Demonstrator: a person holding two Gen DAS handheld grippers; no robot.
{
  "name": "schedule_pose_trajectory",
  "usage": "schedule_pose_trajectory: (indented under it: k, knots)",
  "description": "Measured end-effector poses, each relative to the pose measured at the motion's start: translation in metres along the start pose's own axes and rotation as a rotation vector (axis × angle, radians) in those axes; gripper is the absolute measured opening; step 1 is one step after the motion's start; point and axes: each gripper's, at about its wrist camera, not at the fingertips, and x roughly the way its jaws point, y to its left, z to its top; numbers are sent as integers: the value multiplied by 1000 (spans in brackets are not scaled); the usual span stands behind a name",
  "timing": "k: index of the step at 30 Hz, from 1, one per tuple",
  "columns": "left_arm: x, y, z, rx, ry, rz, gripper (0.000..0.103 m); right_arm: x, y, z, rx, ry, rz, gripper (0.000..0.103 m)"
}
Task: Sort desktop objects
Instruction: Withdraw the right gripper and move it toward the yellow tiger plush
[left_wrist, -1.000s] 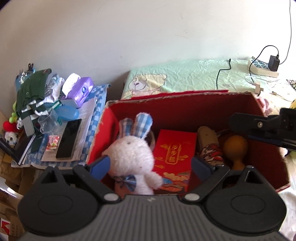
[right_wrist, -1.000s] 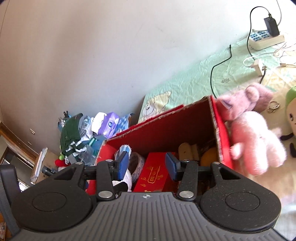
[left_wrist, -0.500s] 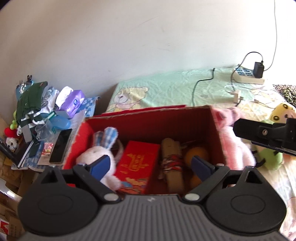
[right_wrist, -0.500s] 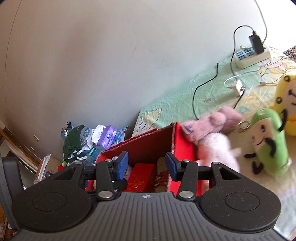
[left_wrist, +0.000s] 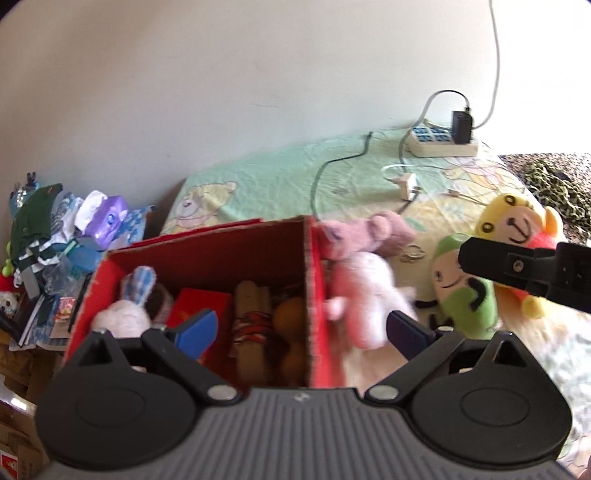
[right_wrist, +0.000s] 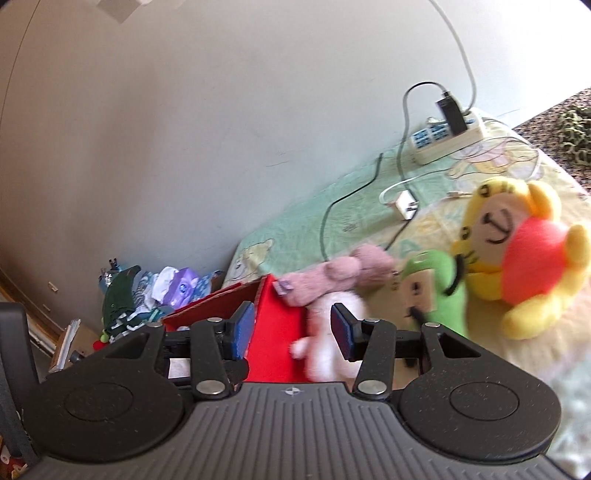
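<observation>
Hovering above the red box (left_wrist: 207, 254), the left gripper (left_wrist: 301, 328) has its jaws wide apart and empty. The right gripper (right_wrist: 293, 328) is likewise spread, holding nothing. A pink plush (left_wrist: 364, 288) leans against the box's right wall; a green plush (left_wrist: 461, 295) and a yellow plush (right_wrist: 517, 251) lie further right of the box.

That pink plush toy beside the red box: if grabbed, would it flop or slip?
The pink plush toy looks soft and fuzzy, so it probably squashes and flops. Fuzzy fabric likely grips well. Leaning against the red box, it may topple if nudged.
</observation>
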Motion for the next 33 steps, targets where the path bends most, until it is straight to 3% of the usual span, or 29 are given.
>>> schedule_pose_trajectory:
  k: [14,26,33]
  knots:
    - [20,-71,8,48,70,-61,99,-22,-56,15,39,11,-92,49]
    - [39,-100,7,53,124,-87,99,-28,-82,17,53,34,-117,50]
    - [59,-109,0,20,186,-213,99,-30,-110,14,83,31,-189,54]
